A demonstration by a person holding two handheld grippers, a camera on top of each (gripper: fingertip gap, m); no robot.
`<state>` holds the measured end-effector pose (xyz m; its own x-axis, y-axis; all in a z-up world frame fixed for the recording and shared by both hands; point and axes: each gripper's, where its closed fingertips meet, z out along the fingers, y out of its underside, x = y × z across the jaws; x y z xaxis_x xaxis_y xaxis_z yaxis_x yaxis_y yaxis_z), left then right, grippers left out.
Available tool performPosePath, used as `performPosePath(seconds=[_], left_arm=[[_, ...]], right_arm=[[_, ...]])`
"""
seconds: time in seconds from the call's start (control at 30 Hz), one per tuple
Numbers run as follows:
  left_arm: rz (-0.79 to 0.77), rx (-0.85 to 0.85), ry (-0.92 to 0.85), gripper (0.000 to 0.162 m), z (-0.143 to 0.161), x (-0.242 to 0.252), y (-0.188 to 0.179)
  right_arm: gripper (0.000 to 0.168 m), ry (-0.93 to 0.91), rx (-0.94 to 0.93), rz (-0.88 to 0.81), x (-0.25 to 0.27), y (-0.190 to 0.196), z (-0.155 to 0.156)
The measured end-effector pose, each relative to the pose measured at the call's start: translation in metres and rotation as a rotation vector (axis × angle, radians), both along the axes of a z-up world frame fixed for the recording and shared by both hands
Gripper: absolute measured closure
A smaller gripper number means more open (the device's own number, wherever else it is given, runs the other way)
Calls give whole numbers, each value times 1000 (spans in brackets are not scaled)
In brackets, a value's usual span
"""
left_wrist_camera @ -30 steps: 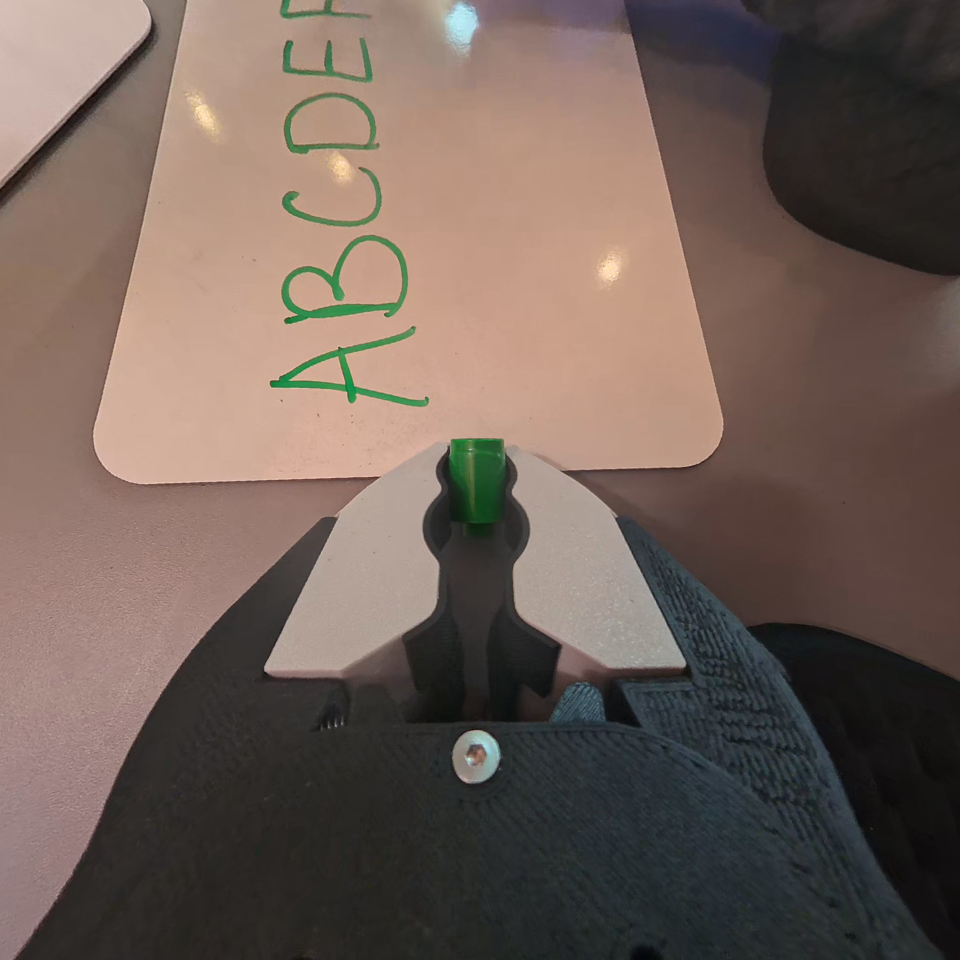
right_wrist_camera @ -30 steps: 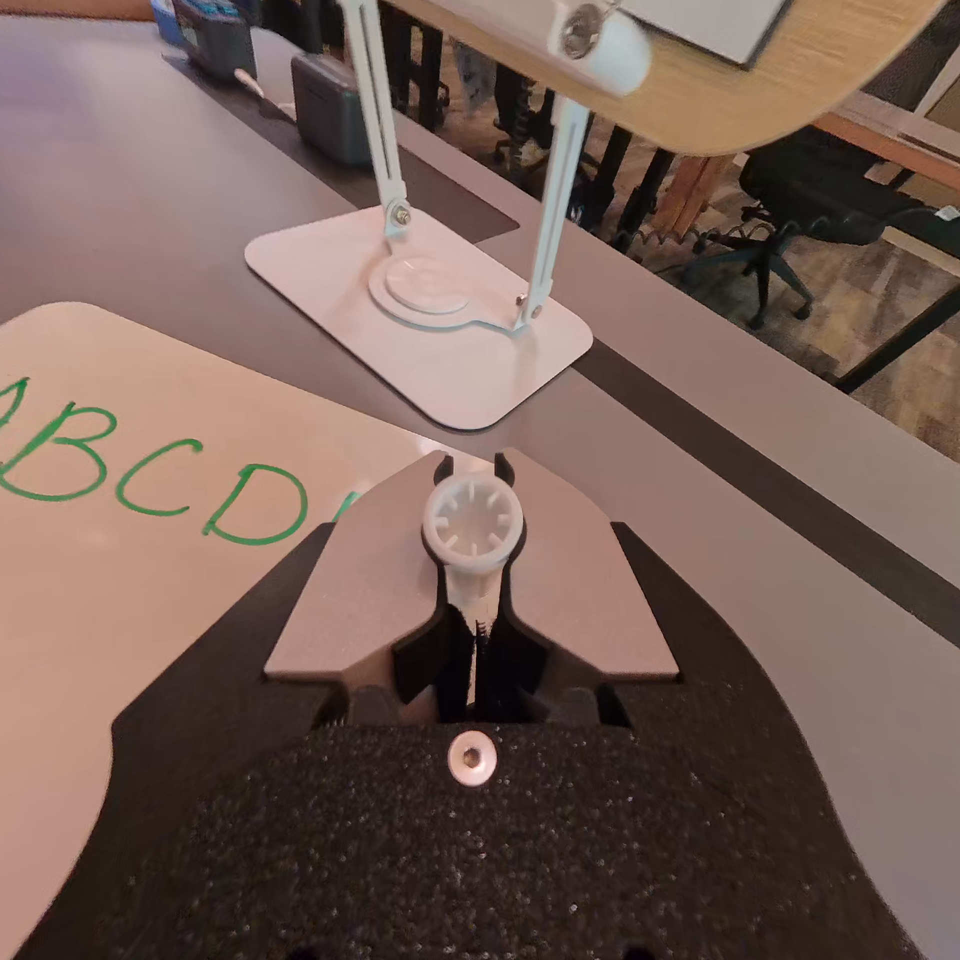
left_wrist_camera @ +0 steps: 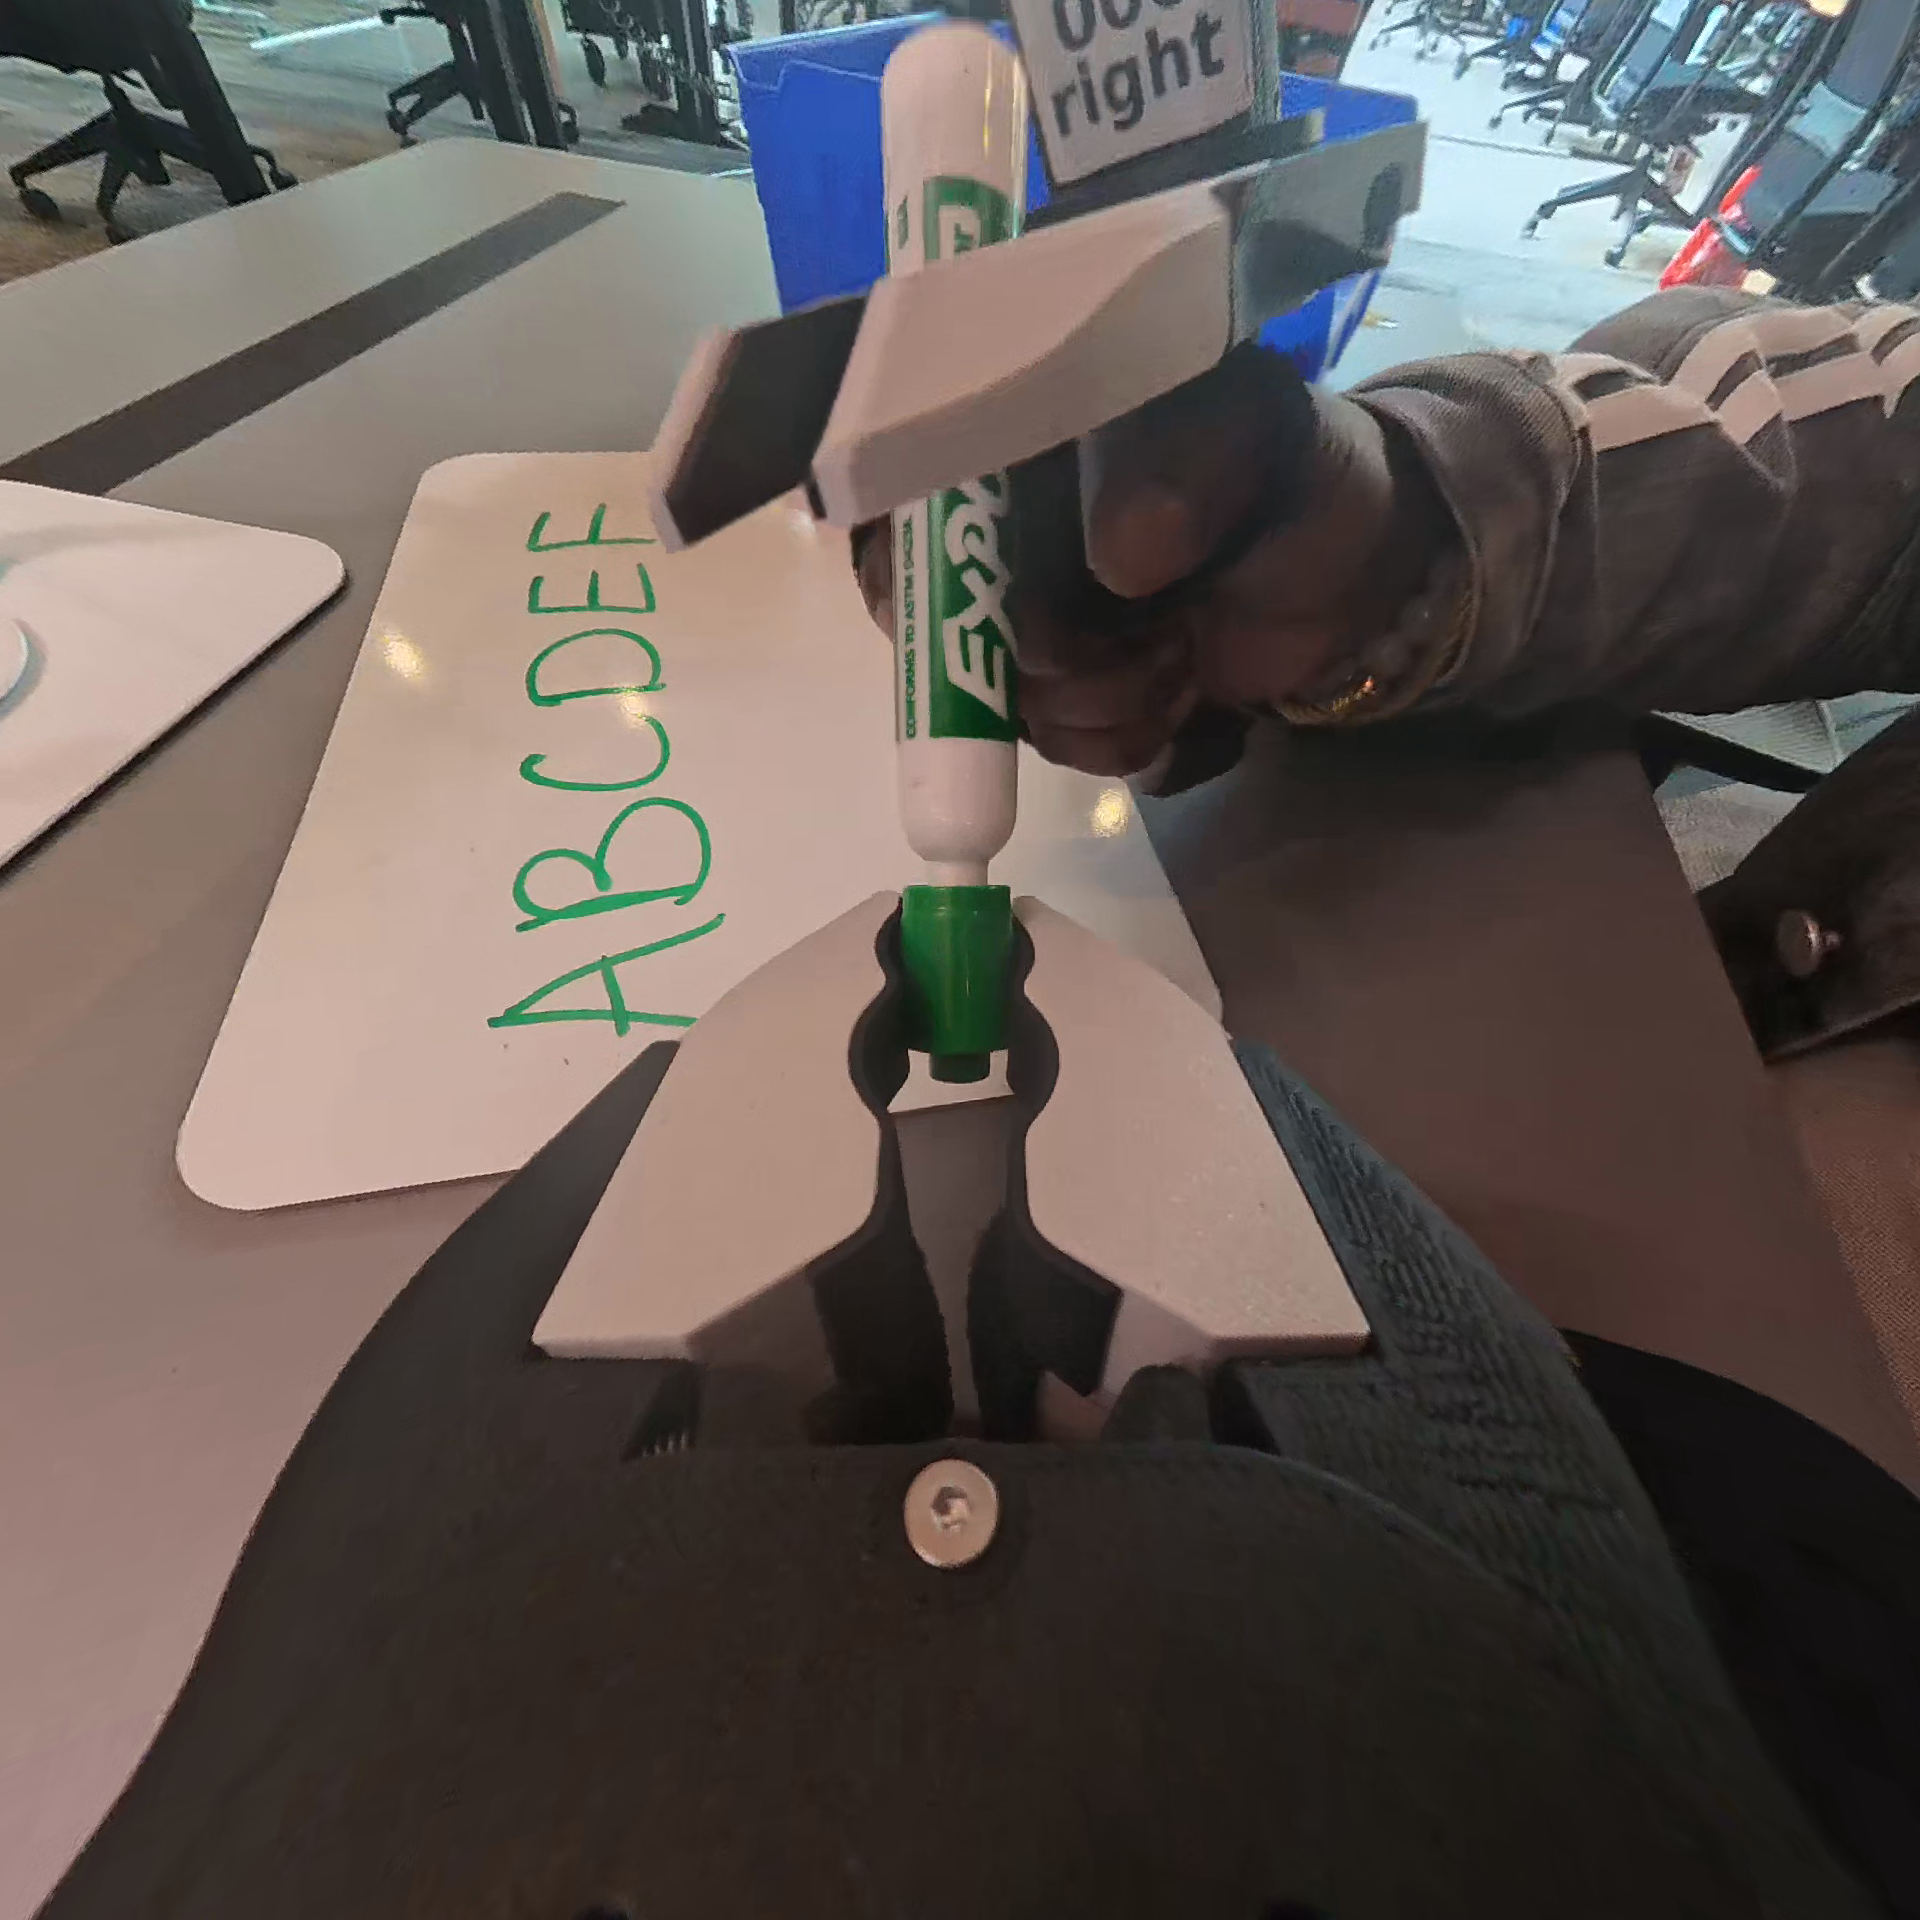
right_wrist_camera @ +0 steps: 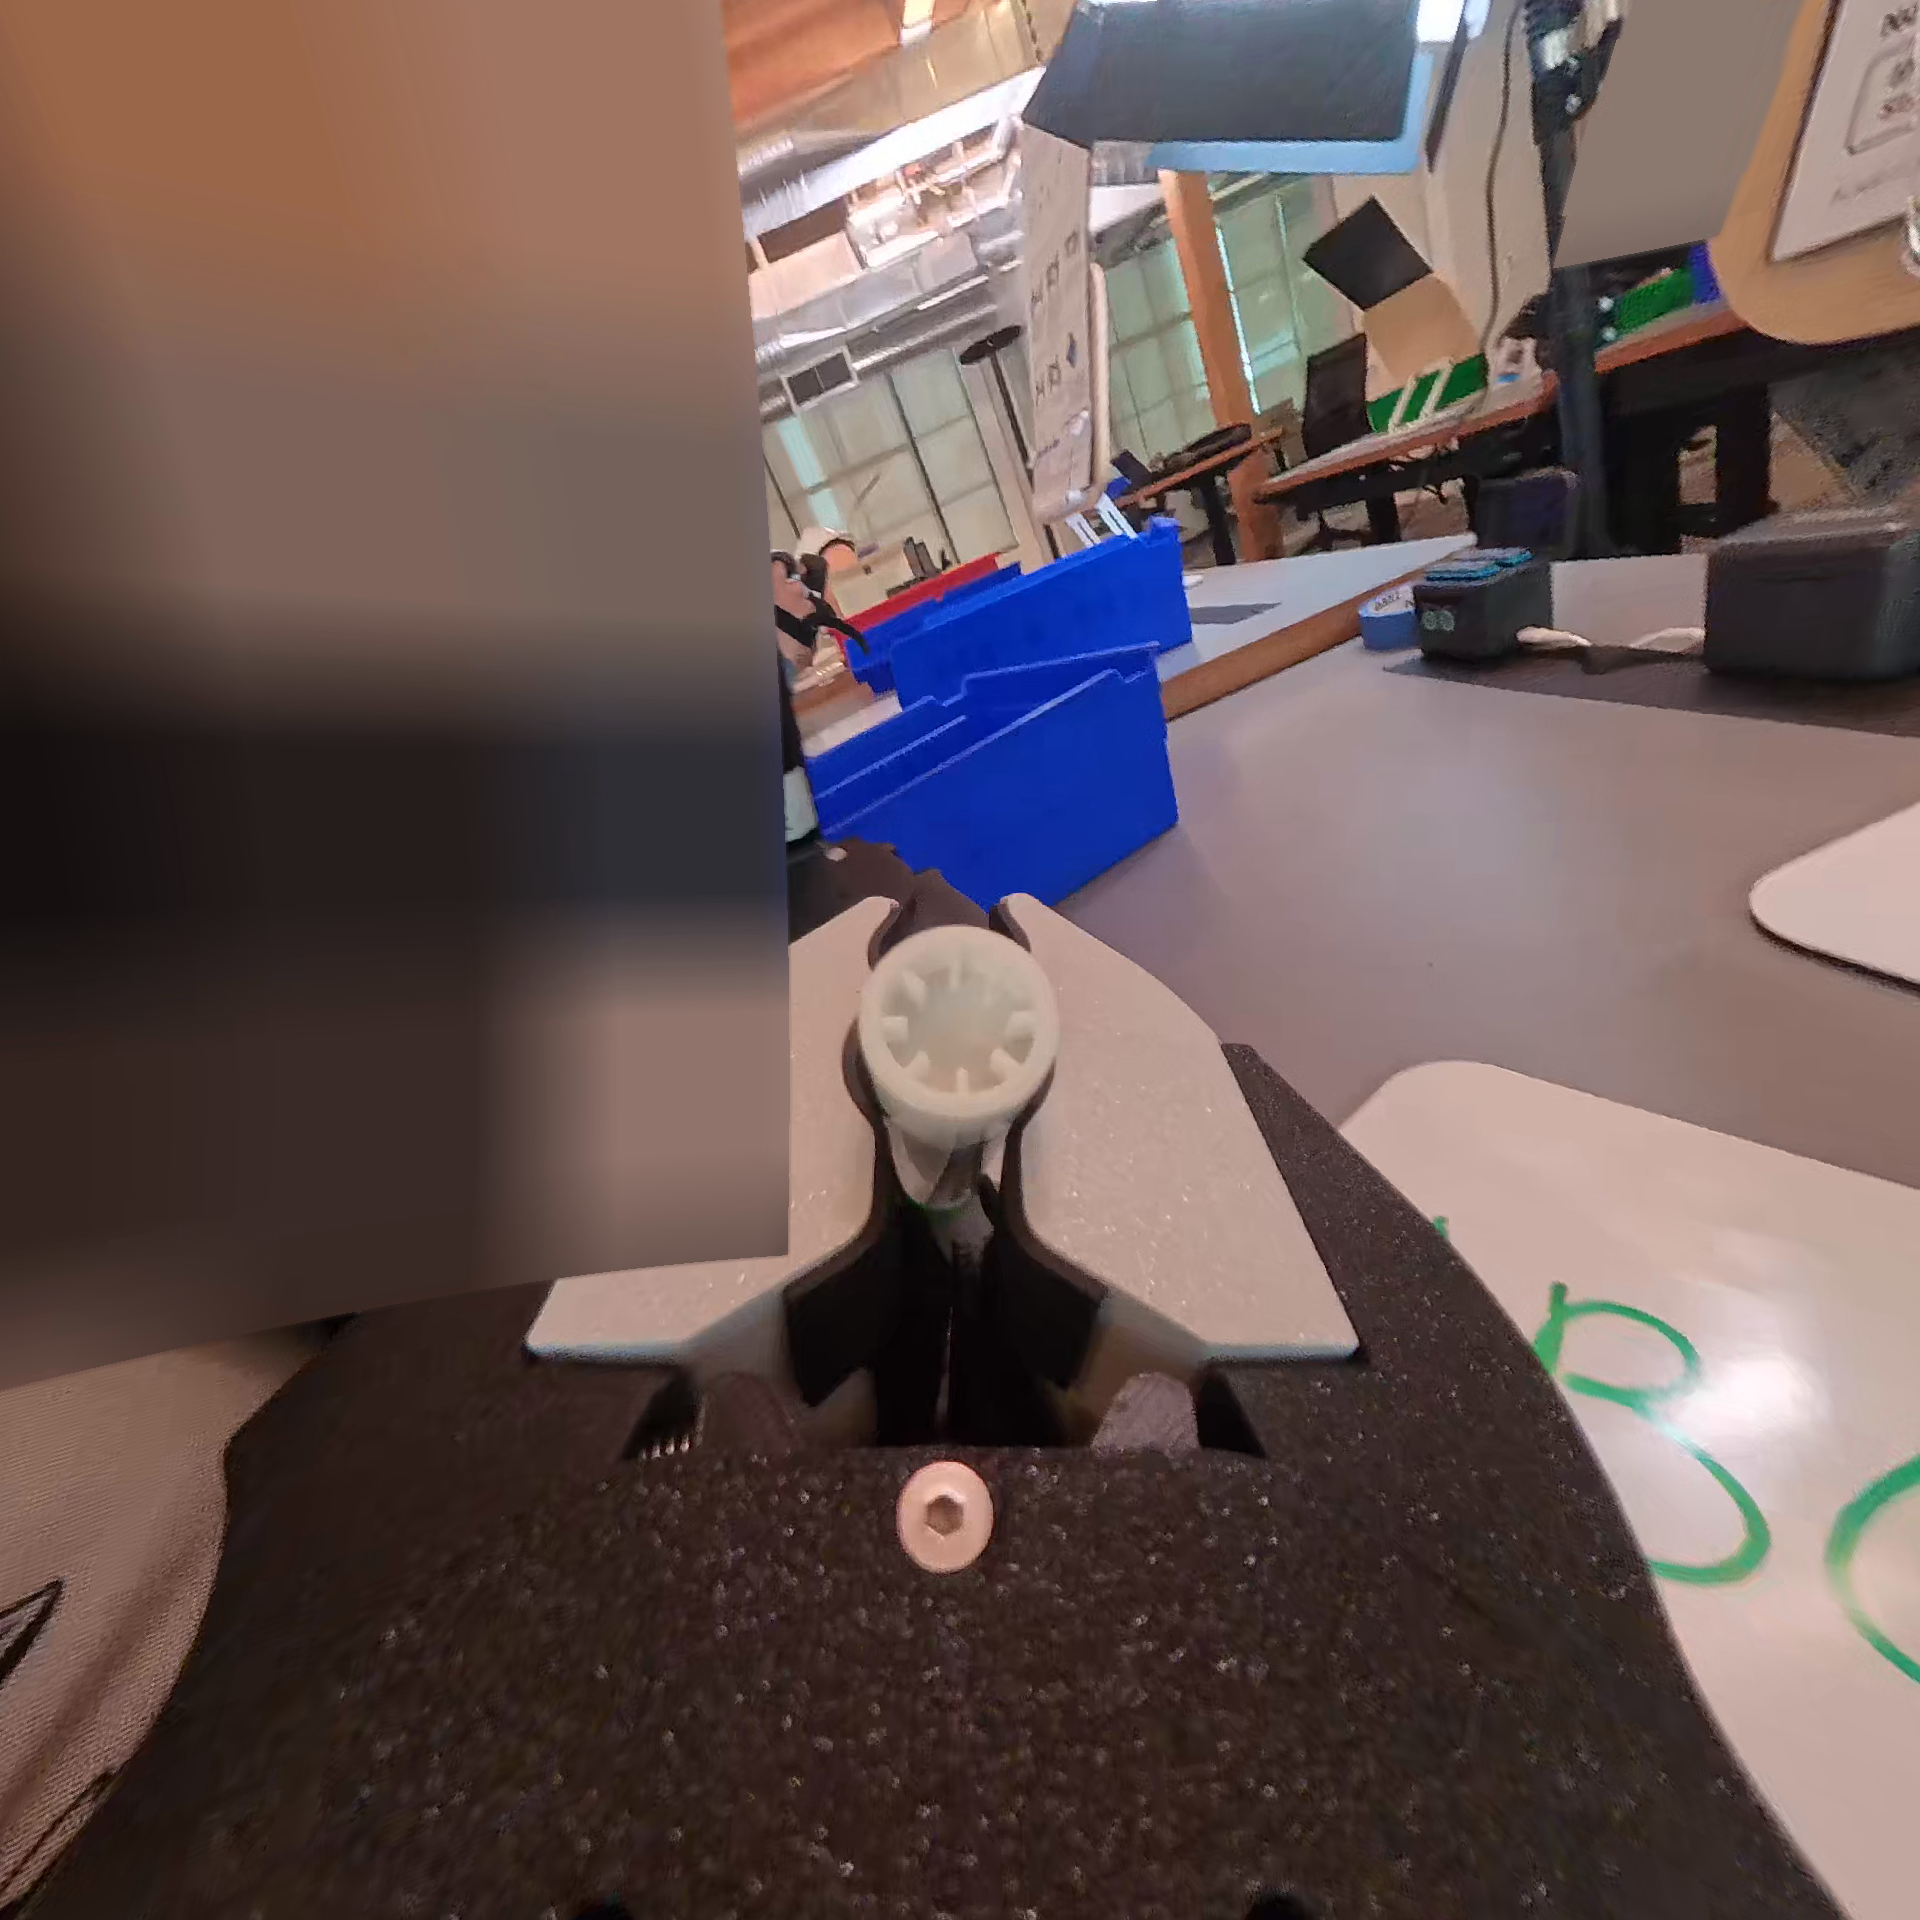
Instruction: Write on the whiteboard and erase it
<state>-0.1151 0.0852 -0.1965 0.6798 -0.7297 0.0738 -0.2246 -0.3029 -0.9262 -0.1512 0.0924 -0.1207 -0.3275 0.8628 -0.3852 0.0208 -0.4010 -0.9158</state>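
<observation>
Behind the marker [left_wrist_camera: 954, 582], blue bins [right_wrist_camera: 1023, 800] stand.

Green cap [left_wrist_camera: 954, 977], white-and-green marker [left_wrist_camera: 951, 499], blue bins [right_wrist_camera: 1023, 800].

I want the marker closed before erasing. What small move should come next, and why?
Probably push the marker straight down into the green cap. The right tool holds the marker upright with its tip end at the cap's mouth, and the left tool grips the cap; the white neck above the cap suggests it is not yet seated.
</observation>
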Motion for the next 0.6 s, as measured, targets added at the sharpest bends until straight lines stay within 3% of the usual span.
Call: performPosePath(seconds=[0.2, 0.47, 0.57, 0.6], left_arm=[[-16, 30, -66, 149, 10, 4, -3], [-18, 136, 103, 148, 6, 2, 5], [-16, 181, 177, 148, 1, 0, 4], [-27, 170, 170, 148, -1, 1, 2]], right_arm=[[152, 0, 65, 35, -2, -11, 2], [150, -21, 196, 56, 5, -13, -1], [124, -62, 296, 23, 19, -6, 5], [126, -75, 353, -3, 26, -3, 5]])
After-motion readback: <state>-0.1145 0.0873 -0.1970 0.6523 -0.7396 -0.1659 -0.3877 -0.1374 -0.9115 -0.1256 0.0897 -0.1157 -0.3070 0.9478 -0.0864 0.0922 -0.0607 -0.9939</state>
